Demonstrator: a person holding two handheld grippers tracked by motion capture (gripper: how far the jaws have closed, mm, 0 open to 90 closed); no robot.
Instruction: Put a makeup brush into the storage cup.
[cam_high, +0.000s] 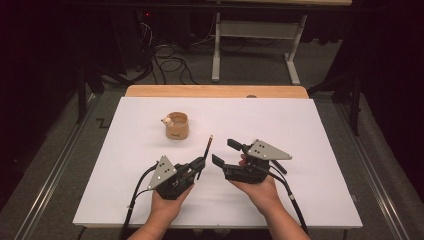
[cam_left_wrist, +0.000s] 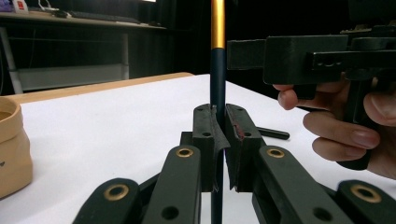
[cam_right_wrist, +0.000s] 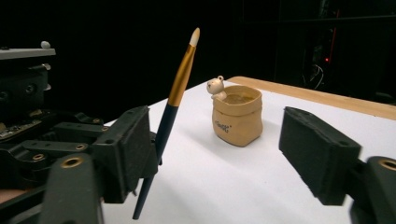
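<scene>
Brush (cam_right_wrist: 175, 100) dark handle, gold ferrule, pale tip, clamped in left gripper (cam_high: 200, 165), right gripper (cam_high: 224, 152) jaws apart

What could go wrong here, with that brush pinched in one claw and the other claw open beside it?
The left gripper pinches the brush low on its handle, so it might tilt or slip. The open right gripper sits very close and could knock the brush. The small cup looks light; a clumsy drop-in might tip it.
</scene>
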